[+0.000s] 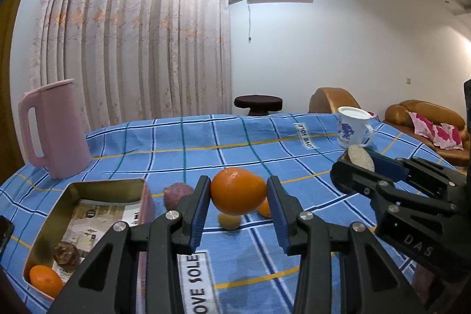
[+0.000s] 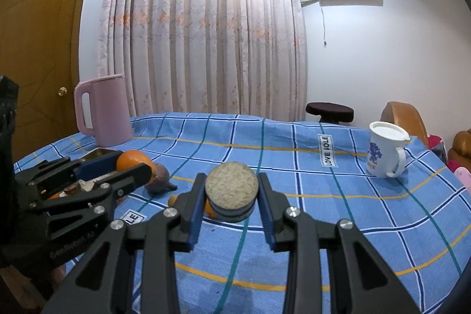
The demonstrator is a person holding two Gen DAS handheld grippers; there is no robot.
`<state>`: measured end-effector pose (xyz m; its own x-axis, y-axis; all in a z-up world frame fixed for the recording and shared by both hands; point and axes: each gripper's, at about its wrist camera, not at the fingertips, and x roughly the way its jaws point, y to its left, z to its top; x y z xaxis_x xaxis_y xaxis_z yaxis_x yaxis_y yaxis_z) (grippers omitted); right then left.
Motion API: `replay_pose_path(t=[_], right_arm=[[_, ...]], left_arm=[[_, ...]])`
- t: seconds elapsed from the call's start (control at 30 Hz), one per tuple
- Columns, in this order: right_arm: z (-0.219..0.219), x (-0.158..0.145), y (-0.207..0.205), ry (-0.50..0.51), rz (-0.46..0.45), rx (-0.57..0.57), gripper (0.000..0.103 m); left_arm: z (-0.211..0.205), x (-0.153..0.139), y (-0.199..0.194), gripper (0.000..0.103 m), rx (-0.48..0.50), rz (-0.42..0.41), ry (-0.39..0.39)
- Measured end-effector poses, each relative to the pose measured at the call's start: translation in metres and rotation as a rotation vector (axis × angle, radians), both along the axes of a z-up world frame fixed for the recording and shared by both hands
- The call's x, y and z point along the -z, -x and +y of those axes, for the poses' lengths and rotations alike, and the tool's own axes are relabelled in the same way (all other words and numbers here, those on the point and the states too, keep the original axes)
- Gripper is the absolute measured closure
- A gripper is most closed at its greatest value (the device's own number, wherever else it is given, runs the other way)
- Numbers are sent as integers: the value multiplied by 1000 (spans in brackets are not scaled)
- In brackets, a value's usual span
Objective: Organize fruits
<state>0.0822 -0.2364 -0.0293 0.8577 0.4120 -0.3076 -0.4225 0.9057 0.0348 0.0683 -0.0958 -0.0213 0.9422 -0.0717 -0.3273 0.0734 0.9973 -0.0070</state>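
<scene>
Both wrist views face the curtain closely.

There are three oranges: one above the blue cloth, one in the tin, one partly hidden. There is one tin box, one pink kettle, one white mug, one purple fruit, one yellowish fruit, one brown fruit, one round disc-topped thing and two tools.

A pink jug stands on the blue checked cloth at the left. A white mug stands far right, before the curtain.
</scene>
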Motion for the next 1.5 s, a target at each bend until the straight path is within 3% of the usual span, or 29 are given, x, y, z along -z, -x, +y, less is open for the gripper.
replay_pose_path(t=[0.9,1.23,1.5], right_arm=[[124,-31,-17,21,24,-282,66],[182,-5,-21,49,114,-398,66],[209,18,-22,120,174,-445,66]], left_arm=[[119,-9,8,62,-220,91,36],[168,5,6,62,-305,162,45],[177,15,4,61,-319,210,40]])
